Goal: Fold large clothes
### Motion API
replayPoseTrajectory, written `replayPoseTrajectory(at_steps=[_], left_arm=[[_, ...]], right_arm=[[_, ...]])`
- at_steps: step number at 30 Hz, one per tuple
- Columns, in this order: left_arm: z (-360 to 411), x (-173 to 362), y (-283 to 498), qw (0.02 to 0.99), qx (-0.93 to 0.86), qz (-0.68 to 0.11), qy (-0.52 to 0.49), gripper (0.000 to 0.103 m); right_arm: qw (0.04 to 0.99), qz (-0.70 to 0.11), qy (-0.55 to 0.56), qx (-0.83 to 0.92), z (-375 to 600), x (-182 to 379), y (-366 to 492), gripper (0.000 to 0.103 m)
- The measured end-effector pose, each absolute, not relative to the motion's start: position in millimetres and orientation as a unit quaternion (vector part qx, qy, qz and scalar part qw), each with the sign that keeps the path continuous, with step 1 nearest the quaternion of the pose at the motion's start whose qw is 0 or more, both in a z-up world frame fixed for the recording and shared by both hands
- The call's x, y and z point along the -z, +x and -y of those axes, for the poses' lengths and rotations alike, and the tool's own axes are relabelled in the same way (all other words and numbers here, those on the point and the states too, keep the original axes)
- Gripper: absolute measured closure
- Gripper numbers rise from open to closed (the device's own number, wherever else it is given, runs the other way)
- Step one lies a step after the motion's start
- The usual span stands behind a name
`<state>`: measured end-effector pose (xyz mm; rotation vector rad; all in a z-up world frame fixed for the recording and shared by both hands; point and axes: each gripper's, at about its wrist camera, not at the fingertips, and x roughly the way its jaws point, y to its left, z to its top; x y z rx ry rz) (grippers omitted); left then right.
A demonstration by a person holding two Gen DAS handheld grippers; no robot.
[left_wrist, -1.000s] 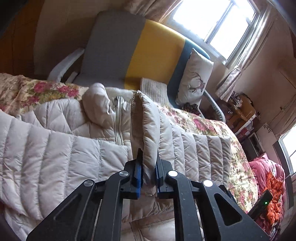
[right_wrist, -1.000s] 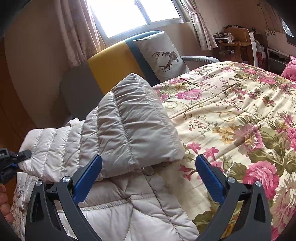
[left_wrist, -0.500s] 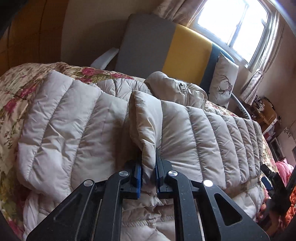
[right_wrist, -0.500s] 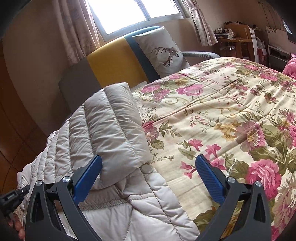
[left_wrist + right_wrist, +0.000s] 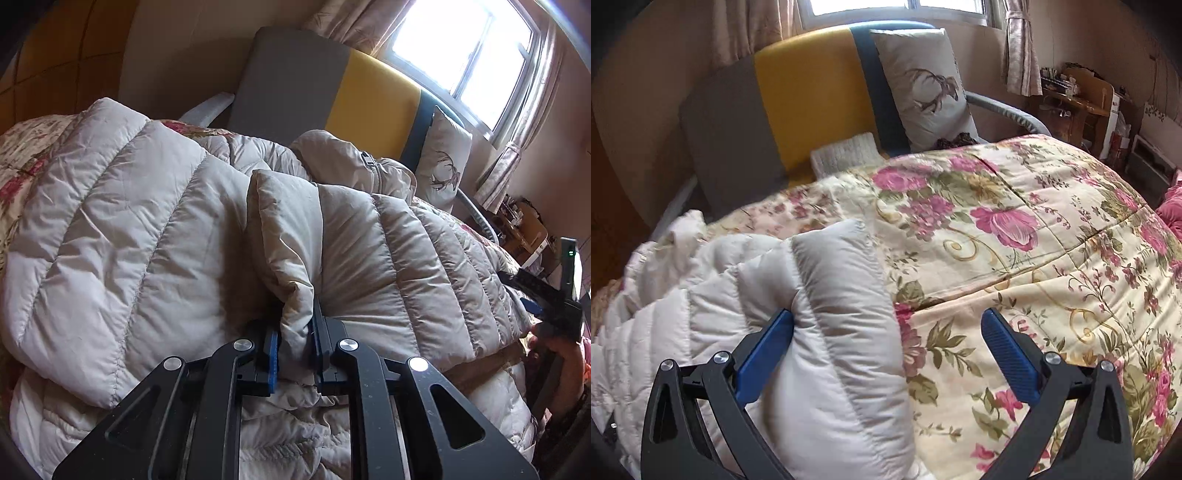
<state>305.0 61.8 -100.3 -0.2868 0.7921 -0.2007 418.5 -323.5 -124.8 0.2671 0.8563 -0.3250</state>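
Note:
A pale beige quilted puffer jacket (image 5: 129, 240) lies folded on the flowered bed quilt (image 5: 1034, 240). My left gripper (image 5: 295, 339) is shut on a pinched ridge of the jacket's upper layer, low over the garment. At the right edge of the left wrist view a hand holds my right gripper (image 5: 546, 295) beside the jacket's far end. In the right wrist view the right gripper (image 5: 886, 317) stands wide open. The jacket's (image 5: 831, 332) folded end lies between its fingers, against the left blue pad (image 5: 764, 354). The right pad hangs over bare quilt.
A chair back in grey, yellow and blue (image 5: 812, 92) stands behind the bed with a deer-print pillow (image 5: 923, 85) and a white knit piece (image 5: 846, 155). A wooden desk (image 5: 1078, 99) and a pink blanket (image 5: 1171, 218) are at the right.
The left gripper came down with the jacket fold, which now lies flat on the garment. The right gripper moved along the bed toward the chair, and the jacket's end now sits between its fingers.

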Motion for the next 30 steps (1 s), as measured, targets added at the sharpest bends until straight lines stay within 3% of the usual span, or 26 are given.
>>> replayPoseTrajectory(at_steps=[7,13,18,21,23,25,30], left_arm=[[-57,104,313,0.905,0.100,-0.393,-0.129,0.090],[-61,106,315,0.901,0.107,-0.394,-0.145,0.090],[-57,101,313,0.904,0.099,-0.394,-0.134,0.090],[-52,89,310,0.903,0.092,-0.402,-0.122,0.083],[-56,76,307,0.899,0.098,-0.406,-0.133,0.069],[-66,61,303,0.902,0.101,-0.392,-0.147,0.046],[-111,37,313,0.921,0.036,-0.363,-0.140,0.045]], right_arm=[[0.877,-0.428,0.157,0.149,337,147,421,0.002],[0.905,-0.361,0.122,0.192,307,88,367,0.002],[0.937,-0.321,0.124,0.057,243,72,335,0.002],[0.937,-0.339,0.088,-0.016,205,82,350,0.002],[0.932,-0.357,0.056,-0.038,188,94,361,0.002],[0.923,-0.383,0.035,-0.032,180,111,370,0.002],[0.919,-0.388,0.052,-0.038,184,124,373,0.002]])
